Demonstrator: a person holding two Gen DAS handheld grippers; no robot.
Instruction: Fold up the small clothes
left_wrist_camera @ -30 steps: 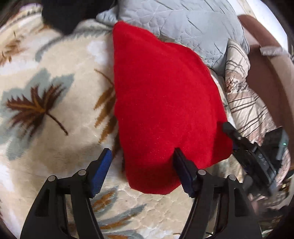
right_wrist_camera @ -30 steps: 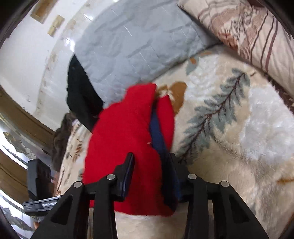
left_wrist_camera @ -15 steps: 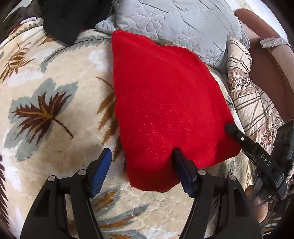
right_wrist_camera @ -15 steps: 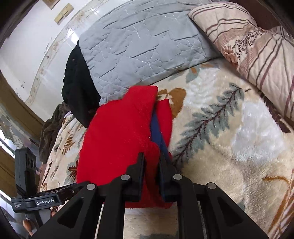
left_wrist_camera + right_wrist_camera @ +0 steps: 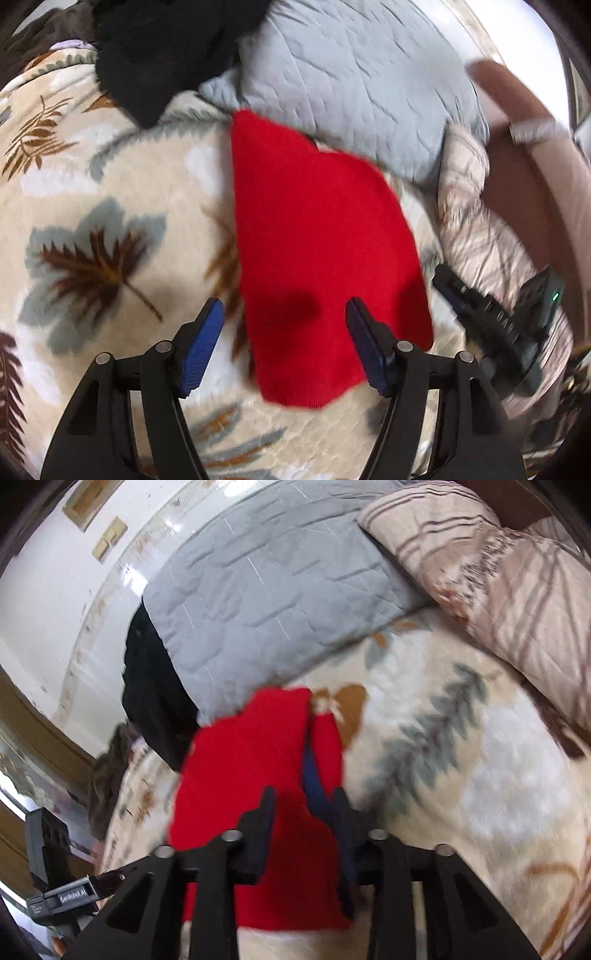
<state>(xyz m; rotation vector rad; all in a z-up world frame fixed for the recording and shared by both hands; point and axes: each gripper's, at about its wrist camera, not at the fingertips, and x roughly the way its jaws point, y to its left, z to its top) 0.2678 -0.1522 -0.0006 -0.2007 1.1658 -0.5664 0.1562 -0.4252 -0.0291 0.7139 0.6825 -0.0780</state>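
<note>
While the red garment (image 5: 321,254) lies folded flat on the leaf-patterned blanket (image 5: 110,206), the left gripper (image 5: 284,343) hovers spread above its near edge; the right gripper (image 5: 303,812), jaws just parting, stands over its blue-lined corner, gripping nothing.

A plush cream blanket (image 5: 110,192) printed with brown and grey-green leaves covers the bed. At its far edge lie a grey quilted pillow (image 5: 266,590) and a beige striped pillow (image 5: 491,568) side by side — a black cloth (image 5: 155,55) is heaped beside the grey one. Behind them stands a white wall (image 5: 48,554) in bright, even light, with a brown padded headboard (image 5: 524,155) at the side.
</note>
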